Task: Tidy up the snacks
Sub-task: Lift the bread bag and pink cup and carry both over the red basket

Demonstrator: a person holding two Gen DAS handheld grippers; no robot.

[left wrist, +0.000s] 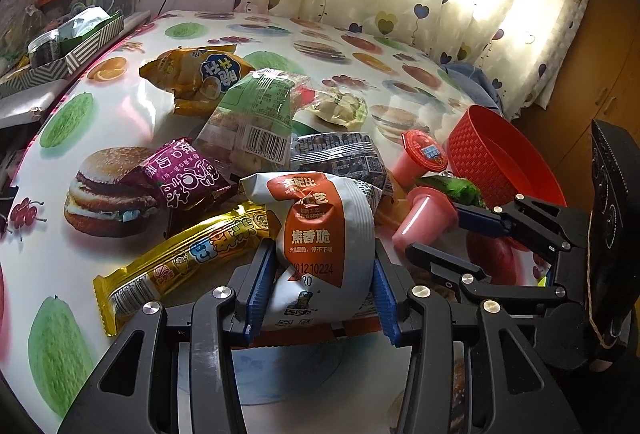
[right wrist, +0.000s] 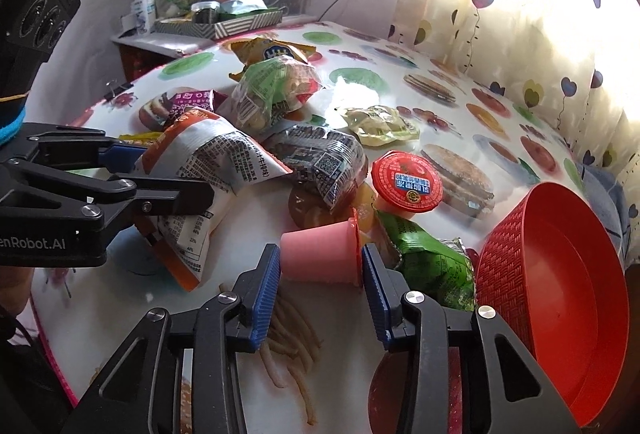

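While both tongs are loaded, the job is to get each snack into the red basket [right wrist: 560, 274] without dragging the pile along. The left tongs [left wrist: 318, 286] are clenched on the white-and-orange snack bag [left wrist: 316, 234], pads pressing its puffed sides at the near edge of the pile on the counter [left wrist: 120, 106]. The right tongs [right wrist: 320, 286] have their pads against the toppled pink jelly cup [right wrist: 320, 254], which lies on its side on the counter just at 9 o'clock of the basket. No earlier frame is given, so I judge this as a fresh grasp: squeeze gently, since the cup wall looks thin, then lift straight up before swinging toward 3 o'clock, clear of the green packet [right wrist: 432, 266] touching the cup's rim side. The bag should rise slowly too, as the gold bar wrapper [left wrist: 180, 262] lies right against it at 9 o'clock. Only the right wrist view shows the basket's hollow, which holds nothing visible, and the bag's printed back. Only the left wrist view shows the bag's front and the pads squarely on both its sides; there the second, upright jelly cup [left wrist: 420, 154] stands at 12 o'clock of the toppled one.
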